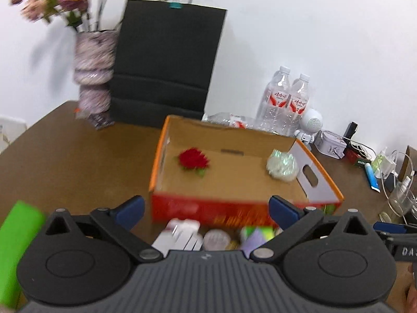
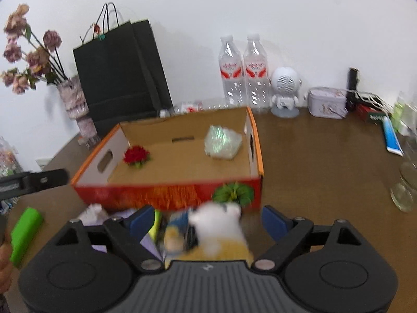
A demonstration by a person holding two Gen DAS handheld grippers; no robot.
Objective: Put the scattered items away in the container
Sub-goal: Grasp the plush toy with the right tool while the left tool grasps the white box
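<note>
While both pairs of jaws stand wide apart with nothing between the pads, worth weighing how the leftover pieces will take a grip.

Far out past the left finger of the left gripper (image 1: 206, 210): a green cylinder (image 1: 18, 237) on the table (image 1: 65, 151), rigid-looking and smooth, so likely to slip; best pinched across its middle. Directly below and between those jaws: a white packet (image 1: 179, 237), flat and probably light, then a round lid-like piece (image 1: 216, 238), then a purple and yellow-green item (image 1: 256, 236), all too blurred to name with confidence.

Ahead of both sets of jaws: the cardboard box (image 1: 161, 156), open-topped, already holding a red flower (image 1: 193, 159) toward the left wall and a clear crinkled wrapper (image 1: 282, 165) toward the right wall.

Between the jaws of the right gripper (image 2: 207, 220), just short of the box's front wall: a white plush toy (image 2: 217, 221), soft and light, apt to squash rather than slide; better taken around the body than by a limb. To its left, near the left finger: a small blue and yellow item (image 2: 177, 221), seemingly stiff-edged.
</note>
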